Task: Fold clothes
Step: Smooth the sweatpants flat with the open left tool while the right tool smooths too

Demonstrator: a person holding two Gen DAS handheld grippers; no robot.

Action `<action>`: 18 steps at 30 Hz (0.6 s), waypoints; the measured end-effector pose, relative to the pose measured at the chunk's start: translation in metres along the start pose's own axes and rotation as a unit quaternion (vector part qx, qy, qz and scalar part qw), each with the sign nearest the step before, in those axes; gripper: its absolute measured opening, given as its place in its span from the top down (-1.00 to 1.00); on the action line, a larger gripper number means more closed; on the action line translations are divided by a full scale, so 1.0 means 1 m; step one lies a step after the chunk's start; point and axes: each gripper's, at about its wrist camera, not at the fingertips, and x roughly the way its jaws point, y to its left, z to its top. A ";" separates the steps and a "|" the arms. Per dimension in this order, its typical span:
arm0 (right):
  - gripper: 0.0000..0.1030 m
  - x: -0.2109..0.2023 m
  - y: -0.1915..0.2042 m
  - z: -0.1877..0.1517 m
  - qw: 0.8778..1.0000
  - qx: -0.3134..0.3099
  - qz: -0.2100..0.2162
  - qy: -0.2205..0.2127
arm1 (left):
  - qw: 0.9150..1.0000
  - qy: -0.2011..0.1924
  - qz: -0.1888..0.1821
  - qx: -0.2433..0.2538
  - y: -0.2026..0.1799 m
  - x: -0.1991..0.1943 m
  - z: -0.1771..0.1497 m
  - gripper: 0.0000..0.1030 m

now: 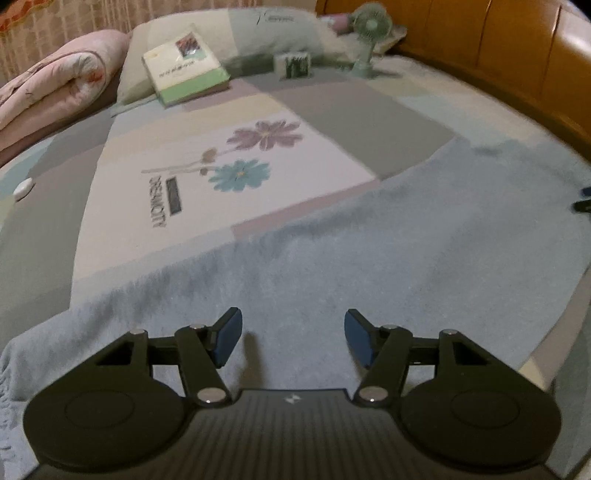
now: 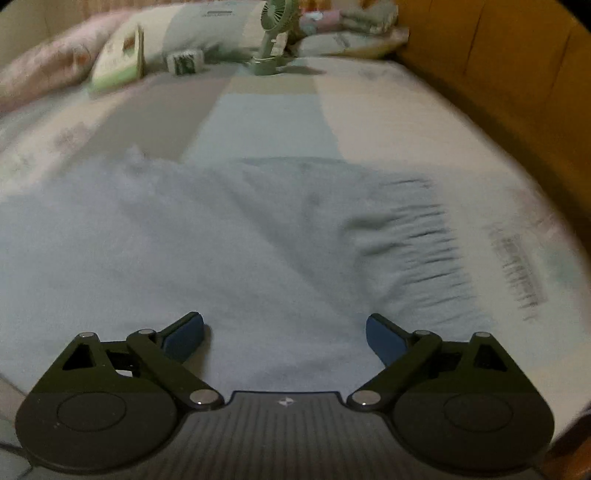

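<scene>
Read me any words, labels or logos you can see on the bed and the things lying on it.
"DREAMCITY", roughly, sideways beside the flower print on the bedsheet; letters soft.
Book: cover line too small to read.
Small box: print blurred.
Pillow: dark logo, unreadable.
Left gripper body: small white emblem, no words.

A bed (image 1: 369, 122) fills both views, covered by a patchwork sheet (image 1: 55, 184) of grey, cream, pale blue and lilac squares, one printed with two flowers (image 1: 255, 155). Far ahead of the fingers, pillows (image 1: 258, 33) lie at the head end. Beyond the fingers to the left sits a rolled pink quilt (image 1: 55, 85). A wooden bed frame (image 1: 517, 55) curves along the right side. A patterned curtain (image 1: 55, 26) hangs behind. The light is dim and warm.
</scene>
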 end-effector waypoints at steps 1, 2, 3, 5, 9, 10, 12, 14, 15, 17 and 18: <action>-0.85 -0.004 -0.001 0.000 1.000 0.005 0.001 -0.001 | 1.000 0.003 0.003 0.000 0.000 0.000 -0.002 -0.22; -0.86 -0.007 0.002 0.001 1.000 0.011 -0.004 0.000 | 1.000 0.003 0.003 0.000 -0.002 -0.001 -0.002 -0.22; -0.87 -0.011 0.006 0.004 1.000 0.016 -0.011 0.001 | 1.000 -0.001 -0.003 0.003 -0.005 -0.003 -0.001 -0.22; -0.88 -0.020 0.023 0.005 1.000 -0.002 0.005 -0.006 | 1.000 -0.011 -0.014 0.007 -0.011 -0.009 0.001 -0.22; -0.90 -0.030 0.057 0.002 0.998 -0.049 0.039 -0.008 | 0.999 -0.027 -0.038 0.018 -0.025 -0.016 0.003 -0.23; -0.90 -0.030 0.065 -0.001 0.997 -0.061 0.045 -0.004 | 0.998 -0.030 -0.046 0.023 -0.029 -0.017 0.004 -0.23; -0.92 -0.025 0.069 -0.011 0.996 -0.078 0.043 0.015 | 0.997 -0.035 -0.061 0.031 -0.038 -0.017 0.004 -0.23; -1.00 -0.029 0.061 -0.020 0.997 -0.072 0.041 0.010 | 0.996 -0.038 -0.072 0.037 -0.046 -0.018 0.003 -0.23; -1.00 -0.032 0.058 -0.021 0.997 -0.073 0.037 0.009 | 0.996 -0.033 -0.070 0.037 -0.046 -0.017 0.001 -0.23; -1.00 -0.038 0.060 -0.023 0.996 -0.084 0.008 0.024 | 0.997 -0.029 -0.065 0.032 -0.043 -0.016 -0.002 -0.23; -0.99 -0.042 0.061 -0.021 0.997 -0.080 0.004 0.024 | 0.997 -0.028 -0.063 0.029 -0.041 -0.016 -0.003 -0.23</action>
